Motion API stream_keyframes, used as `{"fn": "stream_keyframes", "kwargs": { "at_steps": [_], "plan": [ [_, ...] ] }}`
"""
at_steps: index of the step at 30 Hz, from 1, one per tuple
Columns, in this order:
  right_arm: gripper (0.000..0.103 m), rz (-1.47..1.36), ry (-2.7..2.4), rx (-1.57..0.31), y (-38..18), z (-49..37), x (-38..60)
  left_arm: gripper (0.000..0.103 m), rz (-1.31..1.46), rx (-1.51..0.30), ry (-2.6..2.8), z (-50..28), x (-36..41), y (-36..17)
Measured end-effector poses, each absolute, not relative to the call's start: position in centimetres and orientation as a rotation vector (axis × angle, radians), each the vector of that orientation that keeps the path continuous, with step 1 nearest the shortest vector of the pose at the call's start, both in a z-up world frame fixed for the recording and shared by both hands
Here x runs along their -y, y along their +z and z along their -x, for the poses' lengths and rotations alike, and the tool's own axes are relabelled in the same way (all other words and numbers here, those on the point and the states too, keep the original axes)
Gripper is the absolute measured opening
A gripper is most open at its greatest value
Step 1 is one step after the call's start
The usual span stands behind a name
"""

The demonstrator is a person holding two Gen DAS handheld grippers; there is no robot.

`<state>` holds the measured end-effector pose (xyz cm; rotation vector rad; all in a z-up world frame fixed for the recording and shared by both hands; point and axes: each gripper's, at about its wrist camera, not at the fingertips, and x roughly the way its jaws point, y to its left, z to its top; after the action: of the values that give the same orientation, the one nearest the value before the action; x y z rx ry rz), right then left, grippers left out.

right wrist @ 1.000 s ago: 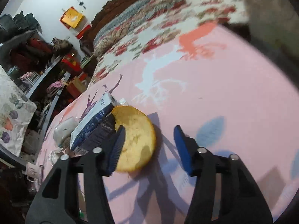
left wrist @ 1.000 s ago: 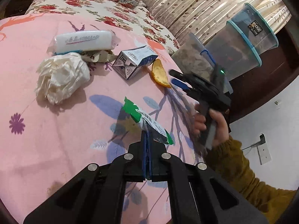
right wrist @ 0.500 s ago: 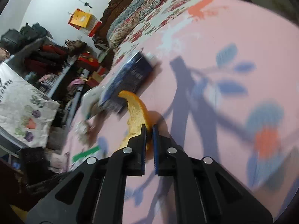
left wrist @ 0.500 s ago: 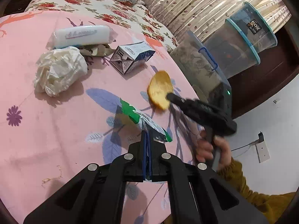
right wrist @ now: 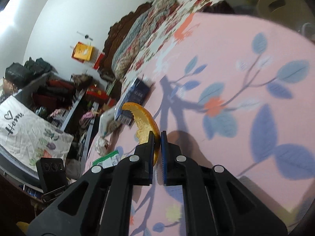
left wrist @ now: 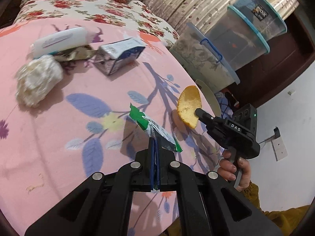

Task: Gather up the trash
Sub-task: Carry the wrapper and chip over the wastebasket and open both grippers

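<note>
My left gripper [left wrist: 155,143] is shut on a green and white wrapper [left wrist: 155,127], held just above the pink bed sheet [left wrist: 59,127]. My right gripper [right wrist: 157,135] is shut on a curved orange peel [right wrist: 144,121], lifted clear of the sheet near the bed's right edge. The left wrist view shows the peel [left wrist: 189,104] at the tip of the right gripper [left wrist: 197,111], gripped by a hand in a mustard sleeve. A crumpled white tissue [left wrist: 37,78], a white packet [left wrist: 59,40] and a blue and white carton [left wrist: 120,54] lie on the sheet farther back.
Stacked clear plastic tubs [left wrist: 246,33] with teal rims stand off the bed's right side, with a round card lid [left wrist: 208,96] below them. A floral quilt [left wrist: 94,9] covers the far end of the bed. Shelves of clutter [right wrist: 49,90] line the room's left wall.
The right gripper closed on the orange peel, lifted it off the sheet and carried it toward the bed's right edge. The left gripper drifted slightly with the wrapper still in its grip.
</note>
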<state>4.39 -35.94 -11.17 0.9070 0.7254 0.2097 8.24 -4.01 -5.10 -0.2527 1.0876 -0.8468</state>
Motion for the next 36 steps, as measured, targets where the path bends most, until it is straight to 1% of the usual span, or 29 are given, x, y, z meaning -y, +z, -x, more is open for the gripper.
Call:
{"fn": "stream_keyframes", "kwargs": {
  "at_steps": [4,10,16,22,24,25,26,27,28,29,30,32,36],
  "plan": [
    [0.009,-0.946,0.16,-0.679,-11.3,-3.4,38.8,0.001,0.188,-1.082,-0.883,-9.2,7.4,-4.1],
    [0.009,-0.982,0.059,-0.579,-10.7,-0.4,44.8,0.001,0.054,-1.076,-0.989,-10.9,16.2,-2.2],
    [0.009,-1.025,-0.113,-0.469,-10.5,2.6,53.6,0.001,-0.058,-1.087,-1.113,-12.9,28.7,-1.1],
    [0.009,-1.044,-0.258,-0.447,-10.8,3.0,60.9,0.002,-0.204,-1.056,-1.142,-13.8,41.4,-1.2],
    [0.013,-1.052,-0.286,-0.454,-11.1,2.6,62.2,0.014,-0.233,-1.06,-1.134,-14.3,44.4,-1.7],
    [0.016,-1.052,-0.306,-0.462,-11.4,2.5,62.5,0.035,-0.245,-1.061,-1.113,-14.6,45.8,-2.1],
    [0.019,-1.056,-0.315,-0.469,-11.5,2.1,63.0,0.045,-0.253,-1.059,-1.095,-14.8,46.7,-2.4],
    [0.034,-1.07,-0.312,-0.471,-11.9,1.9,63.5,0.053,-0.264,-1.055,-1.077,-14.9,47.4,-2.8],
    [0.068,-1.085,-0.314,-0.466,-12.1,1.9,63.7,0.053,-0.275,-1.051,-1.067,-14.9,47.8,-3.1],
    [0.081,-1.087,-0.323,-0.448,-12.1,1.8,63.7,0.053,-0.281,-1.054,-1.062,-14.9,47.9,-3.2],
    [0.081,-1.066,-0.336,-0.422,-11.7,2.1,63.5,0.053,-0.282,-1.06,-1.053,-15.0,47.8,-3.4],
    [0.077,-1.018,-0.332,-0.422,-11.0,2.1,62.5,0.053,-0.256,-1.073,-1.059,-14.8,46.4,-3.4],
    [0.077,-1.014,-0.295,-0.394,-10.0,2.5,60.6,0.053,-0.239,-1.031,-1.086,-13.2,41.9,-2.4]
  ]
}}
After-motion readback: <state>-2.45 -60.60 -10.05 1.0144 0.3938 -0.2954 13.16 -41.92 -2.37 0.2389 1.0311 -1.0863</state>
